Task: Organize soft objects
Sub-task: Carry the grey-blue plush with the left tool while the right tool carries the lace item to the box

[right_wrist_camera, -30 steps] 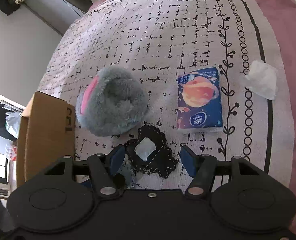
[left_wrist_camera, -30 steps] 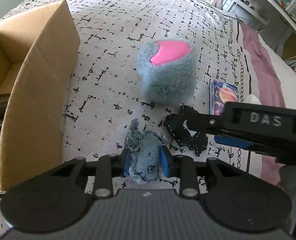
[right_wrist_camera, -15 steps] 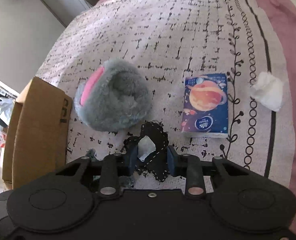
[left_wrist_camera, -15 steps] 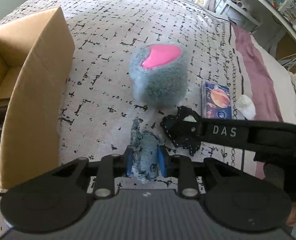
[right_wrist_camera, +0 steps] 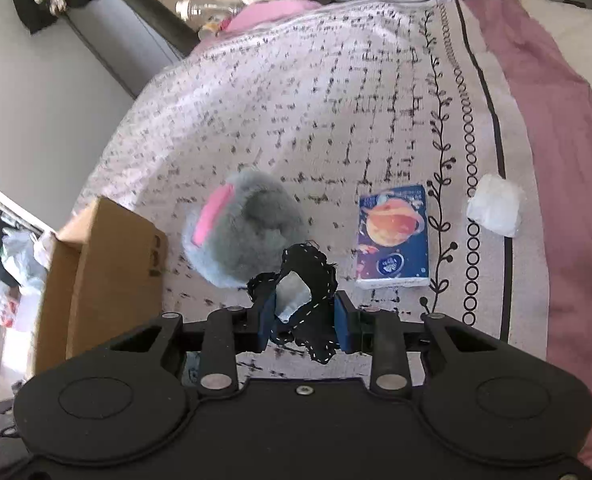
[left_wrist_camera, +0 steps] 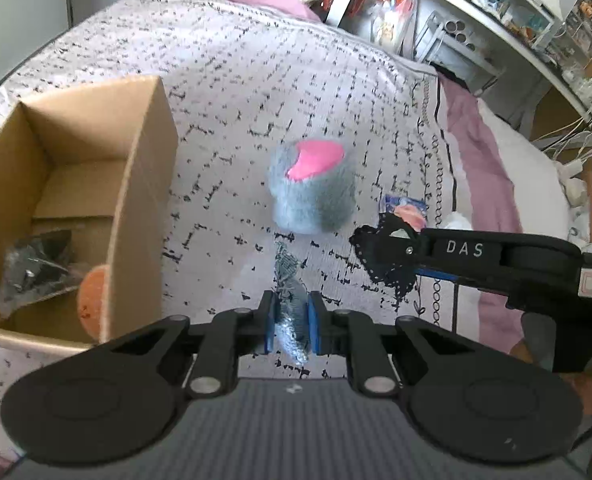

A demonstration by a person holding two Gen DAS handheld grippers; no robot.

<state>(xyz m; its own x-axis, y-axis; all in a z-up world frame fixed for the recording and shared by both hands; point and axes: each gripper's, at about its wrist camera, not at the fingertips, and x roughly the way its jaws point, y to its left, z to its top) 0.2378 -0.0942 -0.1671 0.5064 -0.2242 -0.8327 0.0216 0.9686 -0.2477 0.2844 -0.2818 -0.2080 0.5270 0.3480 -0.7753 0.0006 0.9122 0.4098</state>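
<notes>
both lifted since before | left claw (left_wrist_camera: 290,322) clamps denim scrap (left_wrist_camera: 291,312), blurred | right claw (right_wrist_camera: 304,326) clamps black patch (right_wrist_camera: 308,280)

- I am seeing the bedspread (right_wrist_camera: 336,92) with its broken black dashes lying under everything, a vine-and-ring border running down its right side.
- A pink blanket (right_wrist_camera: 556,128) is lying along that border.
- A dark blue tissue pack (right_wrist_camera: 394,236) printed with an orange planet is lying flat just inside the border.
- A crumpled white tissue (right_wrist_camera: 495,210) is sitting near the pack, on the border's far side.
- White shelves (left_wrist_camera: 476,12) crowded with small items are standing beyond the bed; I cannot make out what they are holding.
- White cables (left_wrist_camera: 576,148) are hanging at the far right.
</notes>
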